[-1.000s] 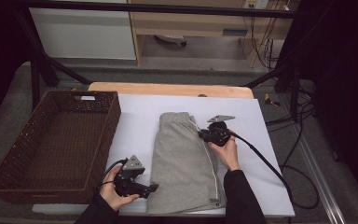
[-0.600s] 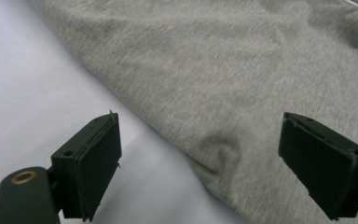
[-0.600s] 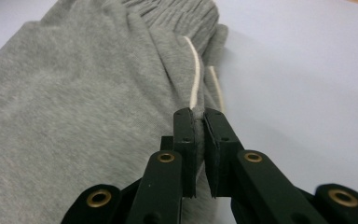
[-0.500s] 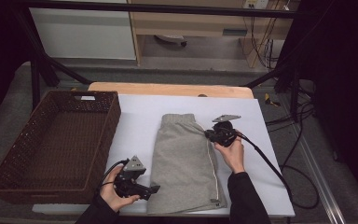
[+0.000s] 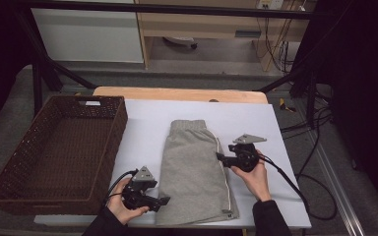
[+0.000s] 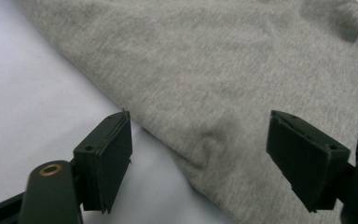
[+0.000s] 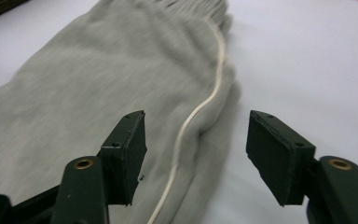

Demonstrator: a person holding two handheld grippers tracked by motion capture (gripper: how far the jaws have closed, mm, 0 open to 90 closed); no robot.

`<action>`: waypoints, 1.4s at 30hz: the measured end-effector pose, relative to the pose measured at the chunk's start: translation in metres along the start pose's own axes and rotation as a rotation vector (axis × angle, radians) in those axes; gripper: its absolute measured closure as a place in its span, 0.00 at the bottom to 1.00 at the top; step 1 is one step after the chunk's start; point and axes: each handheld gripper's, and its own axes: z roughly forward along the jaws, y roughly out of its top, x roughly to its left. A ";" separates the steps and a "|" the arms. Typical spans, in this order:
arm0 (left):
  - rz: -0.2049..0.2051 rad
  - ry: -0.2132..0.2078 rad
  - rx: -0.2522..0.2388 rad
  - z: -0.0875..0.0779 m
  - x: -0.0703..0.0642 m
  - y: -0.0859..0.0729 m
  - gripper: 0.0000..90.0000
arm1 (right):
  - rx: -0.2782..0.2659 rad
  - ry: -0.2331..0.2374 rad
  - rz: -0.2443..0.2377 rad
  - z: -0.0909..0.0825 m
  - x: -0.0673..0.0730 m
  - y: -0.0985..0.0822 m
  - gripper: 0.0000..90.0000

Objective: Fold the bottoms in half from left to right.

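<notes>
The grey shorts (image 5: 196,172) lie folded lengthwise in the middle of the white table (image 5: 147,123), waistband toward twelve o'clock and hems toward six, with a pale stripe running down their three o'clock edge.

A second ago the right gripper (image 5: 221,157) was pressed together on that striped edge, higher up near the waistband. Since then it has slid toward the near edge of the table and slightly outward. Its jaws have just been opening and now stand spread. In the right gripper view the stripe and the cloth's edge (image 7: 186,130) lie between the two black pads, but neither pad presses on them. The shorts have settled flat and a little straighter than before.

The left gripper (image 5: 163,201) sits where it was, at about seven o'clock from the shorts' centre, by the near hem corner. Its jaws have just been closing a little, yet they remain wide apart. In the left gripper view the cloth's edge (image 6: 223,93) runs between the pads untouched.

The wicker basket (image 5: 54,147) stands at nine o'clock, unmoved.
</notes>
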 end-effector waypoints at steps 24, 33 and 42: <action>-0.003 0.002 0.000 -0.001 -0.004 -0.002 0.26 | 0.177 0.111 0.077 -0.055 0.054 -0.083 0.96; -0.014 -0.001 0.011 0.000 -0.004 -0.002 0.26 | 0.204 0.088 0.125 -0.075 0.047 -0.084 0.96; -0.046 0.000 0.022 0.006 -0.003 -0.003 0.41 | 0.097 0.026 0.068 -0.062 0.035 -0.070 0.52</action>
